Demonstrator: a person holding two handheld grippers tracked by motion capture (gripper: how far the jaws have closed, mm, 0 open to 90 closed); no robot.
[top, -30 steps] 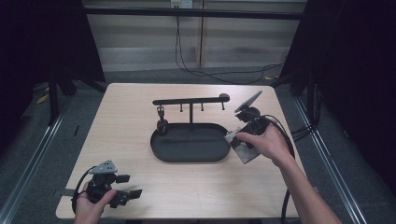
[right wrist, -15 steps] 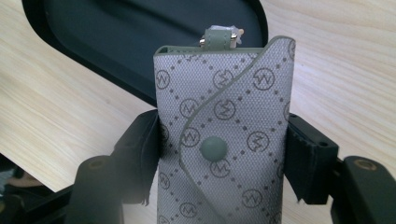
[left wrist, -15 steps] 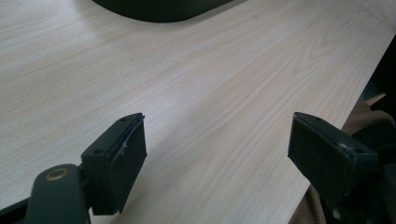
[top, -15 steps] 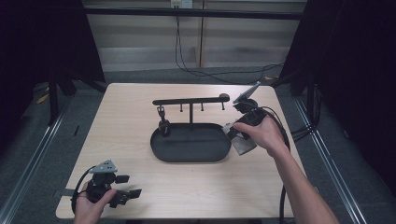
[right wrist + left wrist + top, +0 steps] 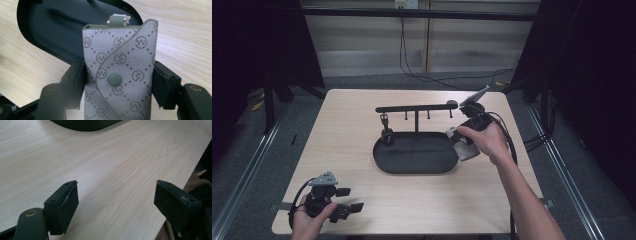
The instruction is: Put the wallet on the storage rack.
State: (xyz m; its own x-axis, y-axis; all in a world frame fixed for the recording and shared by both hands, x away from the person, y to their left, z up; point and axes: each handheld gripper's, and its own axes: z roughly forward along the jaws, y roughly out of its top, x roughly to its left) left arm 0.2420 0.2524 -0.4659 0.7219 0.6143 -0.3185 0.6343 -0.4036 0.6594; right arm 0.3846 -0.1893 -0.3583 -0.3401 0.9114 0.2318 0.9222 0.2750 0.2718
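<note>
Above wooden table [image 5: 352, 125], right hand-held gripper [image 5: 117, 82] clamped on grey patterned pouch [image 5: 120, 70]; left hand-held gripper [image 5: 115, 202] wide open, empty.

The high view looks forward and down from above the person's side, taking in the whole wooden table [image 5: 362, 130]. Each gripper view sits low and close behind its own jaws. All three share the black oval tray [image 5: 417, 157], [image 5: 85, 123], [image 5: 50, 27] and the tabletop's pale wood
</note>
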